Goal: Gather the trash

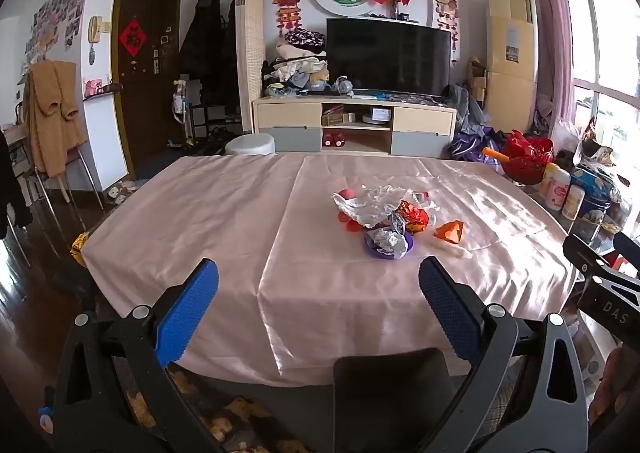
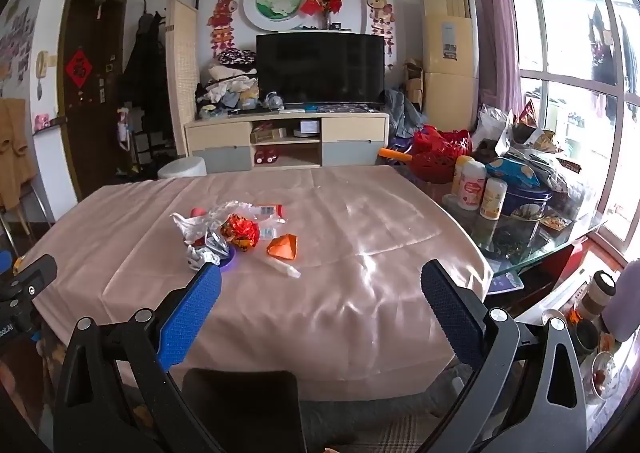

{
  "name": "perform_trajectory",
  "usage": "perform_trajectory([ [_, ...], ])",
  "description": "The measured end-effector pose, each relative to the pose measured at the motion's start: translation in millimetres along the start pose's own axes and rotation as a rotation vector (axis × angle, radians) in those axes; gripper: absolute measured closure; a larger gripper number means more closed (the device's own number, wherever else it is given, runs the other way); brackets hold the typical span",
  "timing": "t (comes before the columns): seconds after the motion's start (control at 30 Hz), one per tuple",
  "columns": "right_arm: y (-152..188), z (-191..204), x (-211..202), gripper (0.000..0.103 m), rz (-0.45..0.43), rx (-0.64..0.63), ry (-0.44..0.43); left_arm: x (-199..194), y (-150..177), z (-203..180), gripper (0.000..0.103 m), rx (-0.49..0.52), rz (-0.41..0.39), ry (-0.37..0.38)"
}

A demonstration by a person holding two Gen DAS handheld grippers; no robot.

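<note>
A pile of trash [image 1: 384,213] lies in the middle of a table with a pink cloth [image 1: 224,213]: crumpled silver and clear wrappers, a red and gold foil wrapper [image 1: 414,215], a purple dish [image 1: 388,247] and an orange paper piece [image 1: 450,231]. The right wrist view shows the same pile [image 2: 228,229], the orange piece [image 2: 283,247] and a small clear tube [image 2: 285,270]. My left gripper [image 1: 318,285] is open and empty, held before the near table edge. My right gripper [image 2: 320,287] is open and empty, to the right of the left one.
A glass side table [image 2: 532,249] at the right holds bottles, tins, snack bags and a red basket [image 2: 436,155]. A dark chair back [image 1: 394,397] stands at the near table edge. A TV stand [image 1: 354,125] and a white stool [image 1: 250,144] stand beyond the table.
</note>
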State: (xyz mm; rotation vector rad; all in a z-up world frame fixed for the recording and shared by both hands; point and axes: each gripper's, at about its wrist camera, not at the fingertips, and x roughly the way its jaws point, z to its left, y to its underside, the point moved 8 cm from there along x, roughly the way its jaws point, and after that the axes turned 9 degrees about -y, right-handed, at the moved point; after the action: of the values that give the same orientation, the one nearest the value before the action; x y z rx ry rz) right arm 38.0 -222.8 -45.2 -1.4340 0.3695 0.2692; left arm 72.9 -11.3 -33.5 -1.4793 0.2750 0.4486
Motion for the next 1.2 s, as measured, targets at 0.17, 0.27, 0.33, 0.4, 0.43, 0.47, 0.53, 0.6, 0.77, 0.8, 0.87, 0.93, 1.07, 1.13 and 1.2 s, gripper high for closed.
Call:
perform_trajectory([
  [0.17, -0.4, 0.0, 0.4, 0.003, 0.001, -0.001, 0.001, -1.0, 0.4, 5.7, 0.008, -0.005, -0.002, 0.004],
  [0.27, -0.5, -0.1, 0.5, 0.003, 0.001, -0.001, 0.001, -1.1, 0.1, 5.4, 0.008, -0.005, -0.001, 0.005],
  [0.33, -0.4, 0.2, 0.2, 0.003, 0.0, -0.001, 0.0, -1.3, -0.5, 5.3, 0.008, -0.005, -0.003, 0.005],
  [0.4, -0.3, 0.7, 0.6, 0.003, 0.002, -0.002, -0.001, -2.0, -0.8, 5.1, 0.008, -0.004, -0.006, 0.008],
  [0.43, -0.3, 0.7, 0.9, 0.003, 0.003, -0.002, -0.002, -2.7, -0.9, 5.4, 0.008, -0.003, -0.008, 0.009],
  [0.47, -0.3, 1.3, 1.0, 0.003, 0.005, -0.003, -0.003, -3.7, -0.4, 6.3, 0.008, -0.004, -0.011, 0.01],
  [0.53, 0.1, 2.6, 1.3, 0.003, 0.006, -0.005, -0.005, -4.4, 0.0, 7.3, 0.008, -0.006, -0.013, 0.011],
  [0.6, 0.4, 2.8, 1.2, 0.003, 0.005, -0.004, -0.004, -5.0, 0.1, 7.3, 0.008, -0.009, -0.015, 0.012],
  [0.77, 0.8, 2.9, 1.3, 0.003, 0.005, -0.005, -0.004, -6.2, 0.4, 7.6, 0.008, -0.01, -0.017, 0.014],
  [0.8, 0.5, 3.6, 1.4, 0.003, 0.003, -0.004, -0.004, -6.8, 0.5, 7.6, 0.008, -0.01, -0.018, 0.015],
  [0.87, 0.7, 2.7, 1.1, 0.003, 0.004, -0.003, -0.005, -7.6, 0.4, 7.7, 0.008, -0.009, -0.02, 0.018],
  [0.93, 0.9, 3.5, 1.3, 0.003, 0.002, -0.003, -0.005, -8.5, 1.0, 8.3, 0.008, -0.01, -0.022, 0.02],
  [1.07, 0.4, 3.9, 1.3, 0.003, 0.001, -0.003, -0.006, -9.0, 1.2, 7.8, 0.008, -0.01, -0.023, 0.019],
  [1.13, 1.5, 5.2, 0.9, 0.003, -0.003, -0.004, -0.009, -9.8, 1.2, 7.5, 0.008, -0.01, -0.024, 0.02],
  [1.2, 3.0, 6.7, -3.8, 0.003, -0.011, -0.005, -0.011, -10.1, 1.1, 7.2, 0.008, -0.009, -0.025, 0.022],
])
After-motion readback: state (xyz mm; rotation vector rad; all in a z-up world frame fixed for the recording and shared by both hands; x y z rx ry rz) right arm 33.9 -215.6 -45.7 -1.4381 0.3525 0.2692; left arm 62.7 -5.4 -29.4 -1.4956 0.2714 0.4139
